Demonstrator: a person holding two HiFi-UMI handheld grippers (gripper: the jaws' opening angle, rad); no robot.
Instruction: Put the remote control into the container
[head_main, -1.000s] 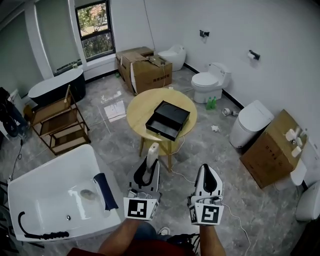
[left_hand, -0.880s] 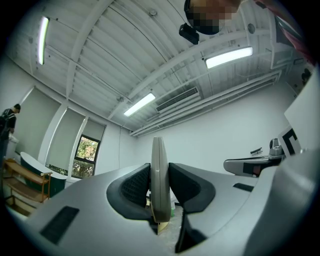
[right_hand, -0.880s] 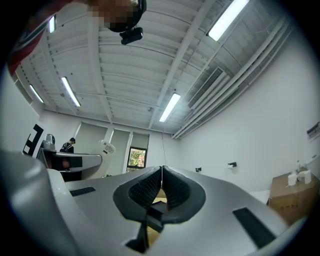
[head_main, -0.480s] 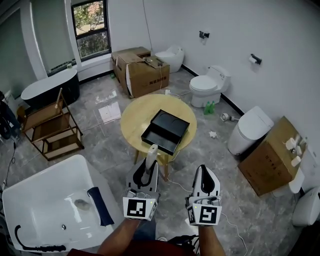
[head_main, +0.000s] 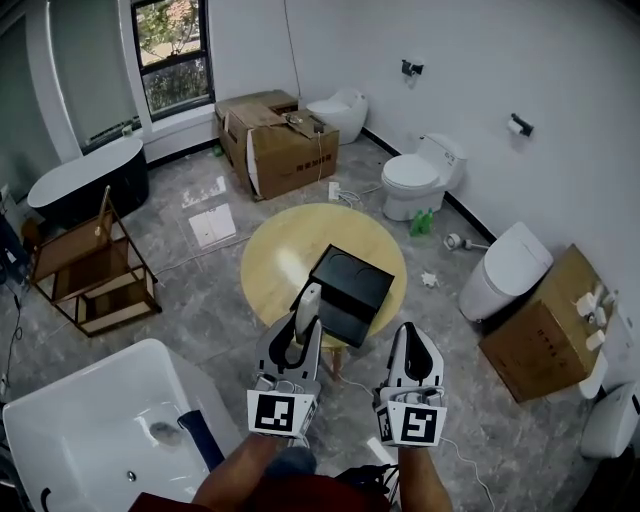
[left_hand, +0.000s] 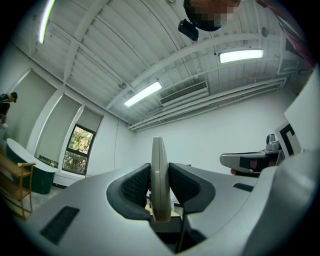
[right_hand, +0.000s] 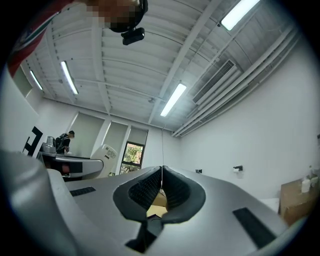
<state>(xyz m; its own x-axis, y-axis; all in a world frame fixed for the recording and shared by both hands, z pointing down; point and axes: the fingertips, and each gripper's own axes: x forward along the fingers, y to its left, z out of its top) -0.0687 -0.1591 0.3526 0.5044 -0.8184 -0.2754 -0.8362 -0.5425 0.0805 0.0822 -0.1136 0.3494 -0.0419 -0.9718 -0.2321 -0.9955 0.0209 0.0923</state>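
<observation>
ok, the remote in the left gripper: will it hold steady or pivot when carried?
Probably stiff: the remote control stands straight, edge-on, between the pads of the left gripper. It looks thin and smooth, and much of it sticks out past the jaws, so it may pivot or slip. Likely light.

No legible text, labels, numbers anywhere.

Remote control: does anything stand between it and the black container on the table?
Nothing visible does. The left claw holds the remote control upright, and the container lies just beyond it on the round table.
</observation>
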